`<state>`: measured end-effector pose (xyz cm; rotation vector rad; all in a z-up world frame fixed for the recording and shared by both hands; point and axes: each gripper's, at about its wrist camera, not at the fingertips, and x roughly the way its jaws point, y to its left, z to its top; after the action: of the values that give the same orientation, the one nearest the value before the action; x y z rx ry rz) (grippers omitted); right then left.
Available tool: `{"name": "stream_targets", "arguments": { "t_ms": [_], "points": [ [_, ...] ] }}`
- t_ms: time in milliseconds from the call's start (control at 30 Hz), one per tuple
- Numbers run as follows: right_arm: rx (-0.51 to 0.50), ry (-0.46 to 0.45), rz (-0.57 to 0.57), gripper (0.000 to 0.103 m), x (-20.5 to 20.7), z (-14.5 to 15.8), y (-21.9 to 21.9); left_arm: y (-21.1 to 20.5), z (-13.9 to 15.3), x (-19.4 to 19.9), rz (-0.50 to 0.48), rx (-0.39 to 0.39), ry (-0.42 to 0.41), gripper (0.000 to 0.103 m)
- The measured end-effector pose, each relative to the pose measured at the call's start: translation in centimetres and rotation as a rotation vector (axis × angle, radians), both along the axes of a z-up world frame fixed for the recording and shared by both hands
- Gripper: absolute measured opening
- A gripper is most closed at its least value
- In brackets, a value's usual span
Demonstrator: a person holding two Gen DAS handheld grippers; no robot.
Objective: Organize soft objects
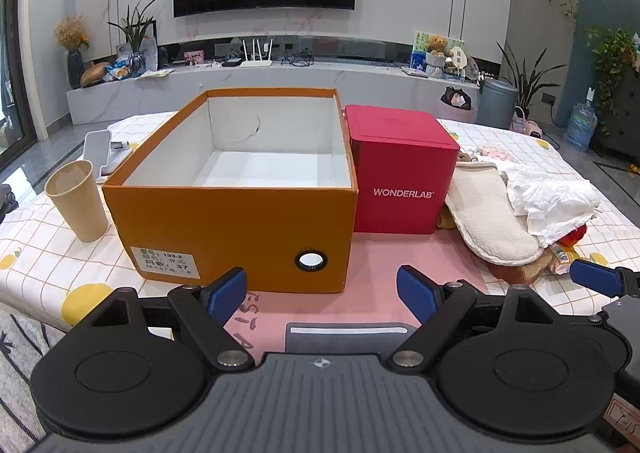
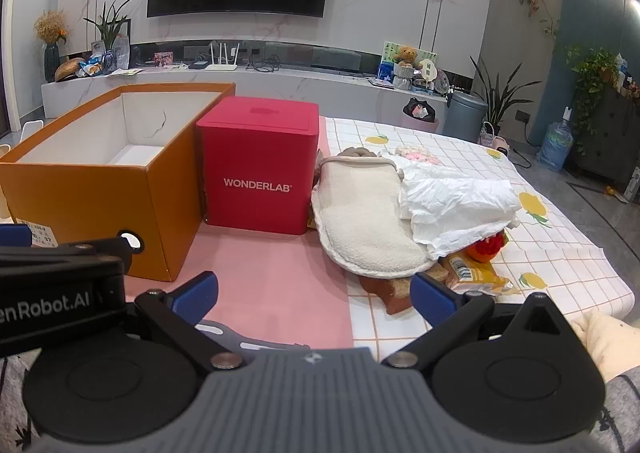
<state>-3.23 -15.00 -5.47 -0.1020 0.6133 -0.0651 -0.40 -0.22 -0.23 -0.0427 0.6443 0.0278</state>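
The fingers of the left gripper (image 1: 322,293) are held wide apart with nothing between them, above a smooth pink mat (image 1: 360,265) just in front of the orange box (image 1: 224,221). The fingers of the right gripper (image 2: 314,299) are likewise spread wide and empty; the pile of soft objects (image 2: 400,221) is seen just beyond them and slightly to the right, not touched.

The orange box is a rectangular cardboard shoebox, open-topped, white and bare inside, with a round grommet hole (image 1: 311,260) and a printed label (image 1: 166,263) on its near end. Right of the orange box, touching or nearly so, a red cube-shaped box (image 1: 400,173) marked WONDERLAB is stood. Right of the red box the pile is heaped: a cream, nubbly, elongated fleece piece (image 2: 368,221), crumpled white fabric (image 2: 456,201) laid over it, a red knitted item (image 2: 486,247) and a yellow crinkly packet (image 2: 468,273) tucked underneath. Left of the orange box a beige paper cup (image 1: 78,201) is stood upright on the grid-patterned cloth (image 1: 48,253) covering the counter.
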Motion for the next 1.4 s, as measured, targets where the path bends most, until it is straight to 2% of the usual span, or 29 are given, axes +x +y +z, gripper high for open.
{"name": "stream_targets", "arguments": {
  "t_ms": [1400],
  "points": [
    [-0.021,0.018,0.006,0.1,0.11,-0.24,0.44,0.35,-0.39,0.36,-0.004,0.004,0.034,0.099]
  ]
}}
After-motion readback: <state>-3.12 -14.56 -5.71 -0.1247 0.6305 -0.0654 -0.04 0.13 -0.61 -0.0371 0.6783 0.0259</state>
